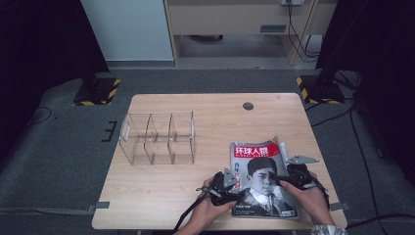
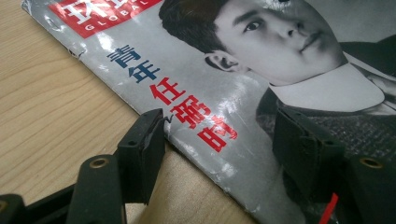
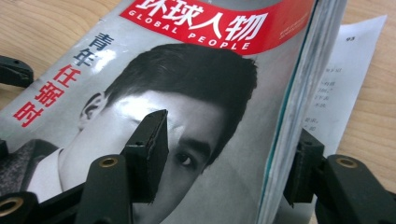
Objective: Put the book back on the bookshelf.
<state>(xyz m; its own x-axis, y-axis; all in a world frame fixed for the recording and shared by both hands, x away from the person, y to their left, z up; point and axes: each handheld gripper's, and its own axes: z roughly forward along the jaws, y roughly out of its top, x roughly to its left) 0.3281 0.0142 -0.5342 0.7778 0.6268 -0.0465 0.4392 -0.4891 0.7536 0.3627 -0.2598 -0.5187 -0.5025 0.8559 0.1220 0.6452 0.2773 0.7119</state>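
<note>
I see a glossy magazine [image 1: 262, 177] with a red title banner and a black-and-white portrait cover lying flat near the front right corner of the pale wooden surface [image 1: 161, 191]. The banner carries white Chinese characters with "GLOBAL PEOPLE" printed beneath them. Down the cover's left side runs a column of Chinese characters, the upper two blue and the lower four red. A loose white printed page [image 3: 343, 79] pokes out from under the magazine's right edge, and I can read the number 93 at its top corner.

My left gripper [image 1: 229, 185] sits at the magazine's left edge. In the left gripper view its jaws stand apart: one rests on the cover's edge right by the red characters, the other lies further in over the dark jacket of the portrait. I see nothing pinched between them.

My right gripper [image 1: 292, 177] sits at the magazine's right edge. Its jaws straddle that edge, one on the cover over the portrait, the other outside the page stack, which lies between them. I cannot tell whether they press on it.

A clear acrylic three-compartment organiser [image 1: 157, 138] stands well apart toward the left edge.
</note>
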